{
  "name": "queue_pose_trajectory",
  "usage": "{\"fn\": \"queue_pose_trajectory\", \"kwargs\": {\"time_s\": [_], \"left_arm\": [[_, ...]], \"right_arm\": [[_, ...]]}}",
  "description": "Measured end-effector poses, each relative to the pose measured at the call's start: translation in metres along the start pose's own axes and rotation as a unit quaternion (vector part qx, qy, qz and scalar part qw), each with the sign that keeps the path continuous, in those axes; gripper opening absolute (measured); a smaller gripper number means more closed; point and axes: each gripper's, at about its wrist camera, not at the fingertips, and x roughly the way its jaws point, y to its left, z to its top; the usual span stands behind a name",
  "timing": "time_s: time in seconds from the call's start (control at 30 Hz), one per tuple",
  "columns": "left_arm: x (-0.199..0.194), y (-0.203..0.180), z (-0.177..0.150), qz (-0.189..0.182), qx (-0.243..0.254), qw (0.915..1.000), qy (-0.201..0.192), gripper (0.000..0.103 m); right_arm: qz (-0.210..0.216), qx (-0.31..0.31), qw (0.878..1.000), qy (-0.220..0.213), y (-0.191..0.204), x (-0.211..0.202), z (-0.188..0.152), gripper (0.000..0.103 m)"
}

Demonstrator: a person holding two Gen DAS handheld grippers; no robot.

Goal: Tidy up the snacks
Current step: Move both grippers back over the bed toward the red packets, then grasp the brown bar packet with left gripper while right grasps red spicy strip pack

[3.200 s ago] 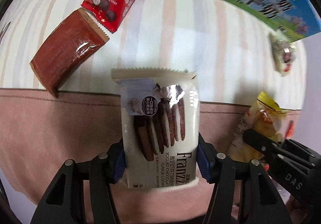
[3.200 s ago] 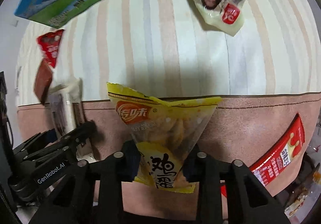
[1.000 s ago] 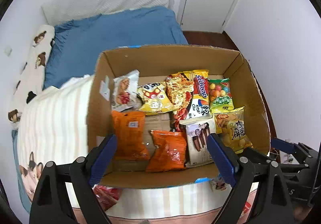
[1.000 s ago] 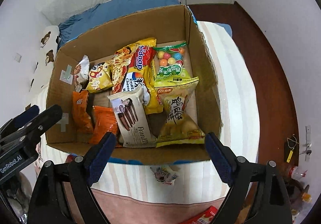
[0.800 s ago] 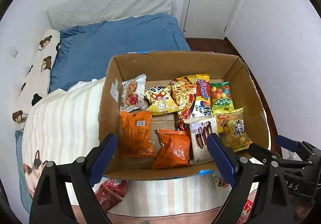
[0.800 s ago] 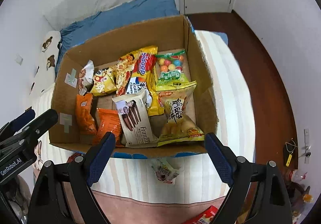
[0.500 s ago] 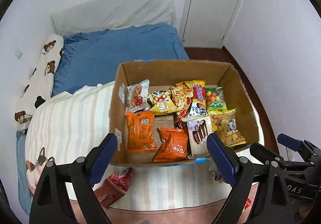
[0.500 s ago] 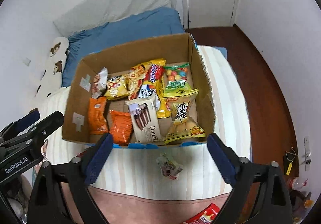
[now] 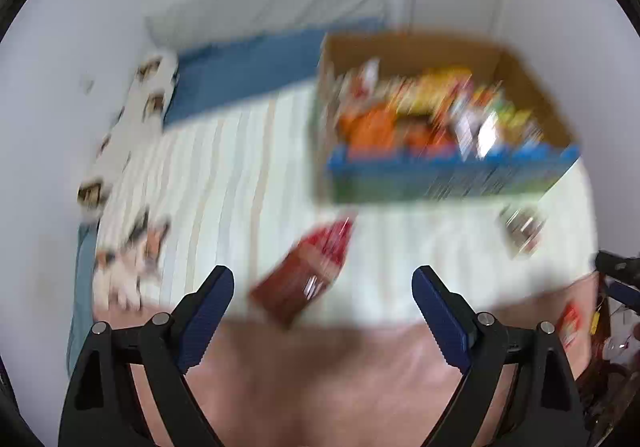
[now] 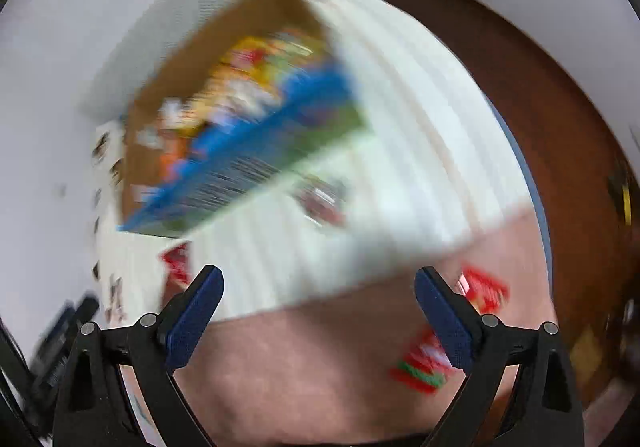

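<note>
Change: both grippers have pulled back from over the cardboard box point(image 9: 408, 43); they now hang above the striped blanket point(image 9: 240, 167).
Box: sits on the blanket, filled with blurred snack packets point(image 9: 420, 115).
Left gripper point(image 9: 323, 287): jaws wide apart, nothing between them.
Right gripper point(image 10: 319, 286): jaws spread wide, empty.
Red-brown packet point(image 9: 304, 275): on the blanket just in front of the box's near-left corner.
Small pale packet point(image 9: 520, 229): before the box's near-right corner.
Red packets point(image 10: 452, 331): on the pink cover point(image 10: 300, 359), well clear of the box.

An open cardboard box point(image 9: 448, 183) holds blurred snack packets; a red-brown packet point(image 9: 308, 275) lies flat nearby.
</note>
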Motion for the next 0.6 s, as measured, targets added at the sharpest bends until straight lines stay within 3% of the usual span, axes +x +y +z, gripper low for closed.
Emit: {"fn": "queue_pose_trajectory", "kwargs": {"time_s": [0.2,0.37,0.47,0.53,0.6], "left_arm": [[0.060,0.019,-0.048,0.006,-0.045,0.9952,0.087,0.091],[0.076,0.026,-0.065,0.006,-0.066,0.9919,0.109,0.091],[0.075,0.036,-0.068,0.006,-0.076,0.9911,0.109,0.091],[0.073,0.045,-0.070,0.007,-0.080,0.9911,0.106,0.091],[0.074,0.054,-0.068,0.008,-0.079,0.9913,0.104,0.091]], "right_arm": [[-0.055,0.124,0.989,0.055,-0.078,0.051,-0.038,0.098],[-0.074,0.174,0.978,0.085,-0.110,0.082,-0.057,0.096],[-0.093,0.158,0.980,0.071,-0.105,0.085,-0.064,0.077],[-0.101,0.129,0.985,0.063,-0.093,0.084,-0.065,0.057],[-0.095,0.091,0.990,0.061,-0.074,0.086,-0.067,0.055]]}}
